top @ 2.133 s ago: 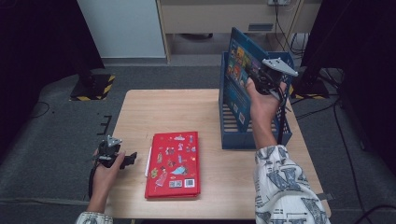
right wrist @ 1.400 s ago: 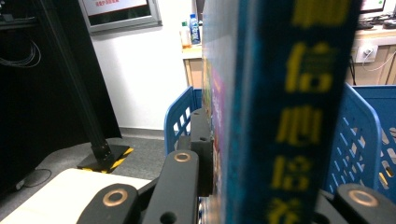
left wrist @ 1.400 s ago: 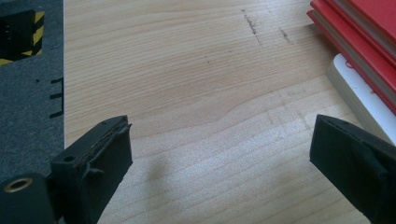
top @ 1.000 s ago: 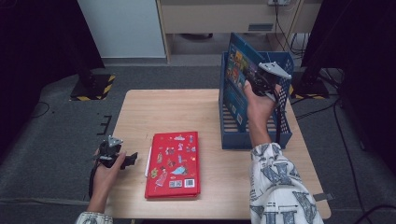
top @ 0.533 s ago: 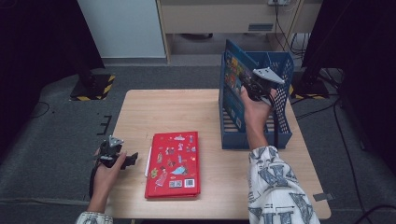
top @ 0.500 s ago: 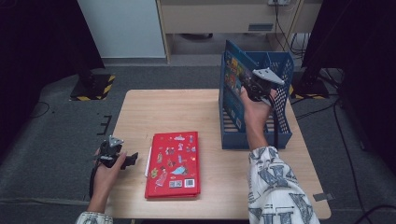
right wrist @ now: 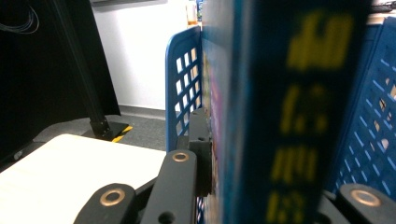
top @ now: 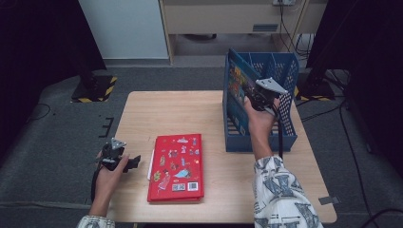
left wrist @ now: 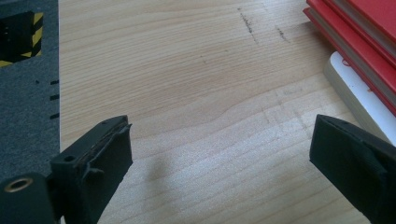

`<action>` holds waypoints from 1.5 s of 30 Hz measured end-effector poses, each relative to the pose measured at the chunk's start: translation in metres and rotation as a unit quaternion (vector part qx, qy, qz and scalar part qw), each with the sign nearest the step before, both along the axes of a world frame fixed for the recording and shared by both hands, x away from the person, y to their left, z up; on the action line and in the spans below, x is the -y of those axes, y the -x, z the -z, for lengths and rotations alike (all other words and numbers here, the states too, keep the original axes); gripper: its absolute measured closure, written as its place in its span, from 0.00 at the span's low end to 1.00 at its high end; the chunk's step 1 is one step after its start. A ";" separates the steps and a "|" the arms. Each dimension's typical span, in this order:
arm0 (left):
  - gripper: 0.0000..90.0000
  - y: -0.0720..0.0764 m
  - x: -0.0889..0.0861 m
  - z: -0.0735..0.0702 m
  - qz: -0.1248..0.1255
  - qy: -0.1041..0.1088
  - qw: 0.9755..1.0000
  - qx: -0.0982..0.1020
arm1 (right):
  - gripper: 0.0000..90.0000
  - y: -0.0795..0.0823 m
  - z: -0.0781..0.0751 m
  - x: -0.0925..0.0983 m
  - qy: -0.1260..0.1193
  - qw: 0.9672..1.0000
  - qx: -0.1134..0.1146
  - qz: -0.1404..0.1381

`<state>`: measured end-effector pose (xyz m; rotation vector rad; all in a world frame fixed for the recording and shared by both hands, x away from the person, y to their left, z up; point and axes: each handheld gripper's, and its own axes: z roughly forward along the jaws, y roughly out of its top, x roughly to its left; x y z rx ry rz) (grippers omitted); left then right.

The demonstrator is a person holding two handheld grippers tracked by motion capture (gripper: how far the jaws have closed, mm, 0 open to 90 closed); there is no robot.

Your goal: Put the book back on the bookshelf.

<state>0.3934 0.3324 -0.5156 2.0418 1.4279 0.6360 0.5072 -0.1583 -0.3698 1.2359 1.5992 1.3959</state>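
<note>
Nearest the person's edge of the table, the left claw rests low over bare wood near the left front corner, its jaws spread wide with nothing between them. Just beside it, toward the middle of the front edge, lies the red book, flat, cover up, with what looks like another red book and a white one stacked beneath it in the left claw's own view.

Farther back, at the right side of the table, stands the blue file rack, an open-topped holder with perforated walls. The right claw is clamped on the blue book, which stands upright on its edge inside the rack, close against the rack's left wall. In the right claw's view the book's dark spine with yellow lettering sits squeezed between the jaws, the rack's lattice wall just beside it.

To my eye the step in hand is seating this book in the rack. Whether its lower edge has reached the rack floor I cannot tell. The next move would call for settling it fully, then letting go without tipping it, and lifting clear of the rack walls. The stack at the front looks next in line.
</note>
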 end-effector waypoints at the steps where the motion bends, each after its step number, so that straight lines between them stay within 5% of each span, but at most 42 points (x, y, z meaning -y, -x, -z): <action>1: 0.05 0.000 0.000 0.000 0.000 0.000 1.000 0.000 | 0.91 0.002 0.001 0.000 0.000 1.000 -0.001 -0.001; 17: 0.06 0.001 0.001 -0.001 0.000 -0.004 1.000 0.000 | 0.88 0.025 0.010 0.010 -0.002 1.000 -0.013 -0.009; 33: 0.06 0.001 0.002 -0.001 0.002 -0.004 1.000 0.000 | 0.74 0.035 -0.010 0.006 0.023 0.999 -0.003 -0.032; 45: 0.06 0.000 0.004 0.000 0.005 -0.005 1.000 -0.002 | 0.83 0.030 -0.020 0.008 0.012 0.999 0.002 -0.034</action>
